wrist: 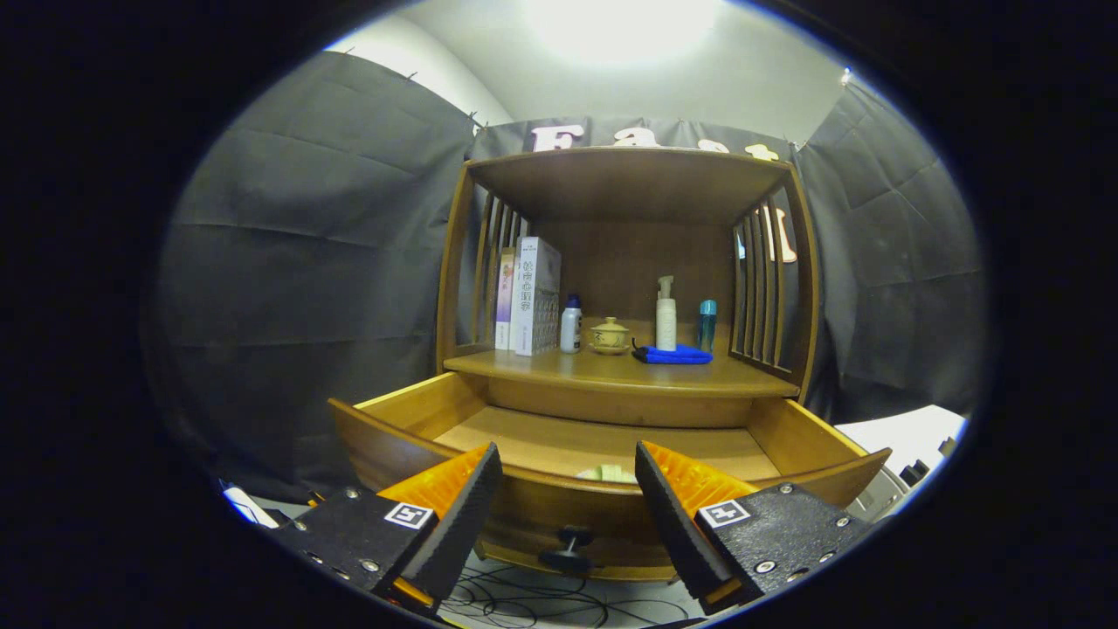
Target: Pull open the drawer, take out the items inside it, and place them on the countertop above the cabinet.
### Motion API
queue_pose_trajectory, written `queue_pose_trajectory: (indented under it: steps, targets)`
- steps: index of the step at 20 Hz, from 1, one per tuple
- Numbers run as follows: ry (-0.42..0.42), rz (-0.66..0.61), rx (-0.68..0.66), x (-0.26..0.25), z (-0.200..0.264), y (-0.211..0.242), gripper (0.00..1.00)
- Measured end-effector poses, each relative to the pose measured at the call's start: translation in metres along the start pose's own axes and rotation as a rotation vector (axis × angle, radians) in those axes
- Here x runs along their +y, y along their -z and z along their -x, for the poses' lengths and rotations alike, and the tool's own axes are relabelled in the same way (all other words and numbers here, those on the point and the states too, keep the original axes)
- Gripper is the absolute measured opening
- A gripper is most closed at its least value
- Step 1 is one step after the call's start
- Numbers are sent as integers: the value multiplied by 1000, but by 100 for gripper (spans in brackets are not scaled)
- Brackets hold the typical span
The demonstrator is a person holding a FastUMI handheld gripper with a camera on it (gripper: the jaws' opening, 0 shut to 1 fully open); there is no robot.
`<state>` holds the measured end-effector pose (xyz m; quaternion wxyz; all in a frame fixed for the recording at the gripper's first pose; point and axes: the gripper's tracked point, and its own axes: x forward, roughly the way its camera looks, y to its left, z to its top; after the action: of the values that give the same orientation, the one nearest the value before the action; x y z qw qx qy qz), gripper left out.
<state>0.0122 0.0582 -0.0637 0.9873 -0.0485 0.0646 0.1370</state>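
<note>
Gripper view: your gripper is spread, empty, before the pulled-out drawer; a pale item lies inside. The book spine's print is unreadable.

Cabinet: drawer pulled open below the countertop, its knob at the front centre, between the spread jaws of the gripper. In the drawer, against the front wall: one item, mostly hidden. On the countertop, left to right: books upright, small bottle, lidded cup, pump bottle, slim bottle. Folded cloth lies before the two right-hand bottles.
</note>
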Motion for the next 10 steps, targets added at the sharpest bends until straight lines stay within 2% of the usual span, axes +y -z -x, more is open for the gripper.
queue_pose_trajectory:
  steps: [5, 10]
  targets:
    - [19, -12, 63, -16, -27, -2, 95]
    - [-1, -73, 164, -23, -58, -6, 95]
